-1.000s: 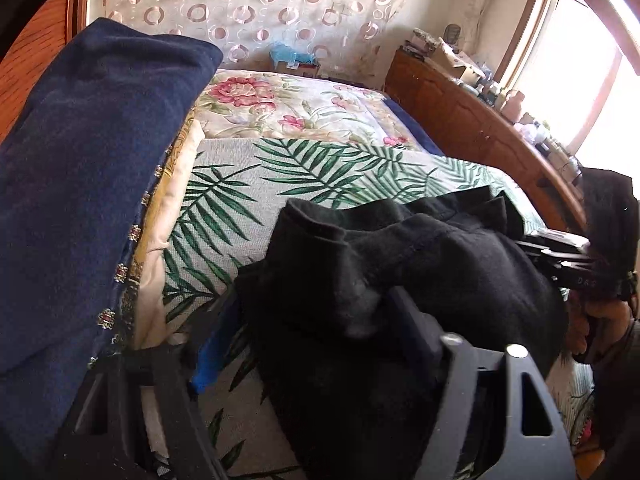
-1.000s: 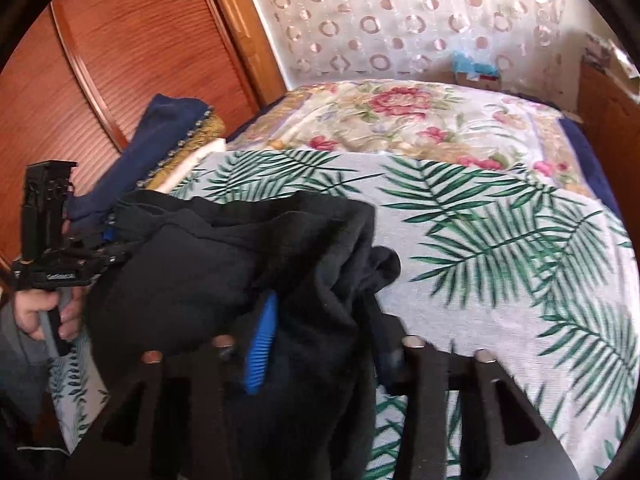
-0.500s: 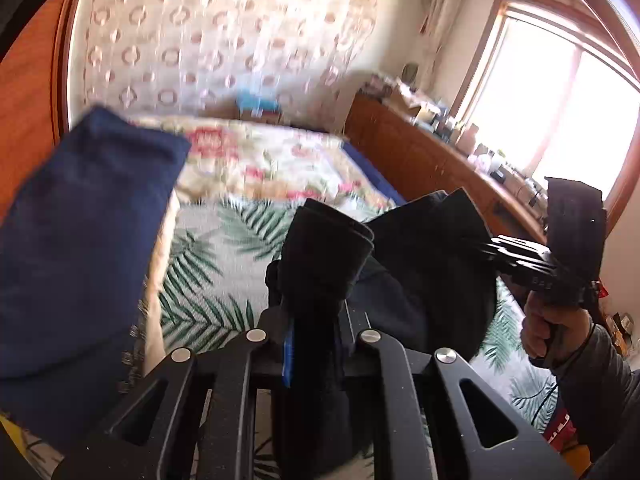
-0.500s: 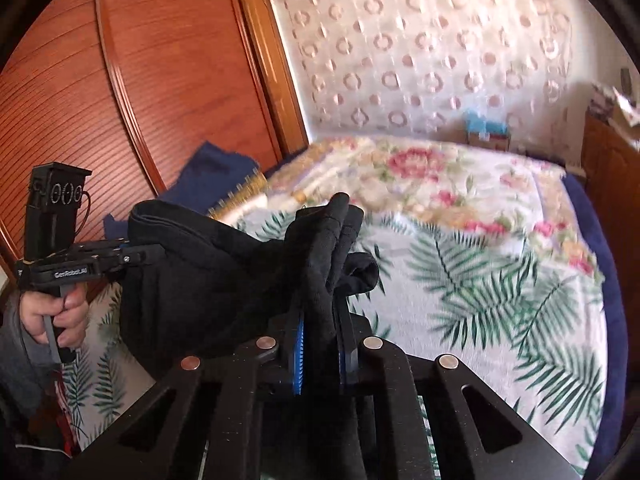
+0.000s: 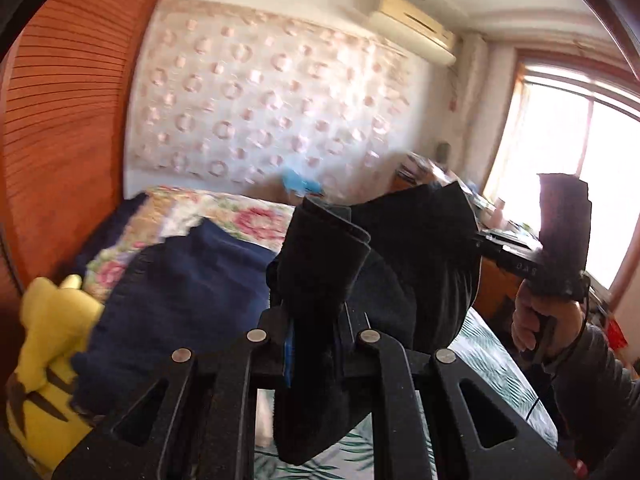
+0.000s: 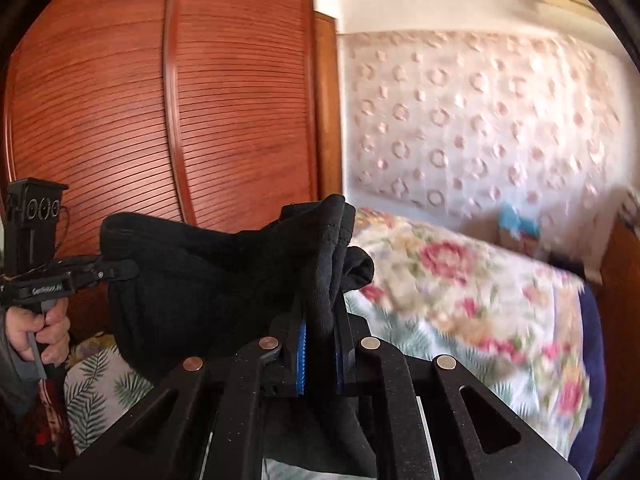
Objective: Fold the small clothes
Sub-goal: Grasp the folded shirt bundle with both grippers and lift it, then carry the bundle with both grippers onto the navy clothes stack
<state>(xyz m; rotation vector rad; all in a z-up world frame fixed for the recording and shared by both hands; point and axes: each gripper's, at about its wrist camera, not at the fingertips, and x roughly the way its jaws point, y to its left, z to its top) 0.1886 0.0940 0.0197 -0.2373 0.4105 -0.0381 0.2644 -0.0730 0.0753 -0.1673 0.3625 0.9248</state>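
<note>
Both claws pinch the same black garment. Left claw is closed tight on one bunched edge of the cloth, with a blue pad showing beside the fabric. Right claw is closed tight on another edge, and its blue pad shows too. The black cloth hangs in the air between the two claws, up above the bed. In the left view, a hand holds the right claw's handle. In the right view, another hand holds the left claw's handle. Under the cloth lies a sheet with green leaves. Farther back is a blanket with pink flowers. A dark blue cloth lies on the bed's left side, next to a yellow soft toy. Behind it all stand a brown wooden wardrobe and a wall with pink circles. A bright window is on the right.
</note>
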